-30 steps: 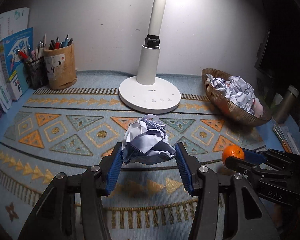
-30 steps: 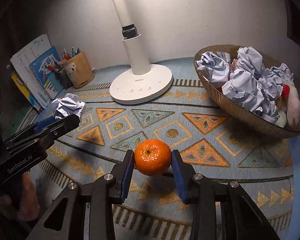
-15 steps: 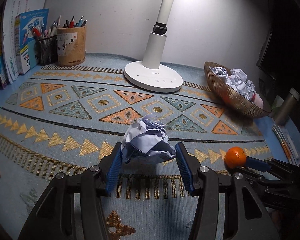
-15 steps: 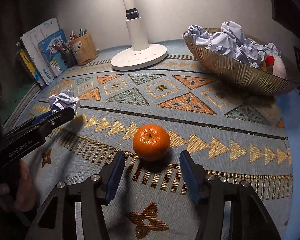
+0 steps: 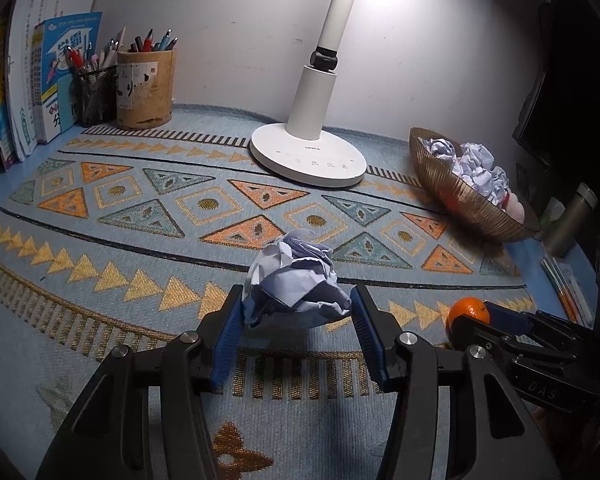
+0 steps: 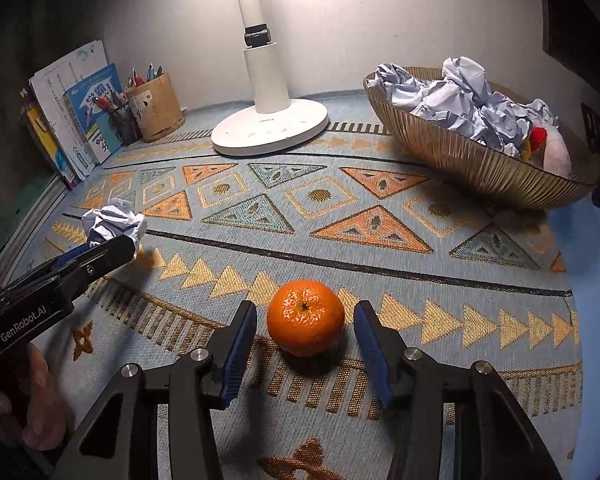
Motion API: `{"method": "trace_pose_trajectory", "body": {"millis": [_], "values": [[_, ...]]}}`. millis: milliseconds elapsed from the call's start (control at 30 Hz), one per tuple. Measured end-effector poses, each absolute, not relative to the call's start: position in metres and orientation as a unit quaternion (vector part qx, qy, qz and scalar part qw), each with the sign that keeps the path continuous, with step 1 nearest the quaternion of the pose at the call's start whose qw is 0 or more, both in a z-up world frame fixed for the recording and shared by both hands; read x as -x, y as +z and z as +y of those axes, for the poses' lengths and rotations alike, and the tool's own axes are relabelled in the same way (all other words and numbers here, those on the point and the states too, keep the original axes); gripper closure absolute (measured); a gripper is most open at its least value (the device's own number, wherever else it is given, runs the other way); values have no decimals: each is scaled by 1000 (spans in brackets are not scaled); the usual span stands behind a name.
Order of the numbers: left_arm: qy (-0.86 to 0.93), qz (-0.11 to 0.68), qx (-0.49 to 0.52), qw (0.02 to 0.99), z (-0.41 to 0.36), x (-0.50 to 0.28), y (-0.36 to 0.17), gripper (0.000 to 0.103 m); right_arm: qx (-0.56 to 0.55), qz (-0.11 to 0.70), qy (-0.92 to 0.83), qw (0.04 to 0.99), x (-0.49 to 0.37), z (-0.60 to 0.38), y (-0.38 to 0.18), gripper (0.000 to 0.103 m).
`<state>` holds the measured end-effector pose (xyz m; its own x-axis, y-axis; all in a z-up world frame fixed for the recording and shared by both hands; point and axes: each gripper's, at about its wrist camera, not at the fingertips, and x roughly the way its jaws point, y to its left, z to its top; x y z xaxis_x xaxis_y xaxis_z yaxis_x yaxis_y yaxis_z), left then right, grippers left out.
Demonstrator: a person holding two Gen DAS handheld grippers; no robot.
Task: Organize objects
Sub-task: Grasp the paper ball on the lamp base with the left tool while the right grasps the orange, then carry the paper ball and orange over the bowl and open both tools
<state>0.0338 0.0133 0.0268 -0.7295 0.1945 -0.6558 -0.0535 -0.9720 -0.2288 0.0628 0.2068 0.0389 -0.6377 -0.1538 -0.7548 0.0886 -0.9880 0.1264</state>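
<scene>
Orange [image 6: 305, 322] released onto mat; right tongs [image 6: 305, 344] flank it, closing.

Crumpled pale-blue paper ball [image 5: 294, 280] sits clamped off the mat between blue pads. Orange [image 6: 305, 322] rests stem-up on the mat, free. More paper balls fill the basket [image 6: 472, 168].

Woven matt cloth mat [image 6: 380, 240] with a coarse weave; crumpled paper ball [image 5: 296, 284], creased and dull; orange [image 6: 306, 322] with dimpled, glossy peel; ribbed metallic-looking bowl [image 6: 472, 168] at upper right; smooth white lamp base [image 5: 308, 156].
</scene>
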Motion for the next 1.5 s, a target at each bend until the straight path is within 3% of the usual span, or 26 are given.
{"method": "trace_pose_trajectory", "body": {"millis": [233, 500, 633, 900, 1233, 1367, 1433, 1500], "values": [[925, -96, 361, 67, 13, -34, 28, 53, -421, -38, -904, 62, -61, 202, 39, 65], [932, -64, 353, 60, 25, -37, 35, 53, -406, -64, -909, 71, -69, 213, 50, 66], [937, -53, 325, 112, 55, -30, 67, 53, -372, -92, -922, 54, -76, 244, 80, 66], [940, -26, 275, 200, 136, 32, 125, 53, -278, -148, -948, -45, -64, 338, 149, 66], [926, -12, 297, 232, 195, 134, 126, 53, -276, -192, -937, -94, 20, 394, 158, 66], [919, 5, 307, 248, 210, 156, 113, 45, -291, -223, -925, -97, 51, 407, 150, 66], [921, 1, 309, 238, 211, 161, 109, 17, -301, -230, -923, -75, 63, 410, 145, 65], [922, -18, 306, 237, 205, 161, 108, 15, -316, -220, -920, -76, 70, 410, 143, 64]]}}
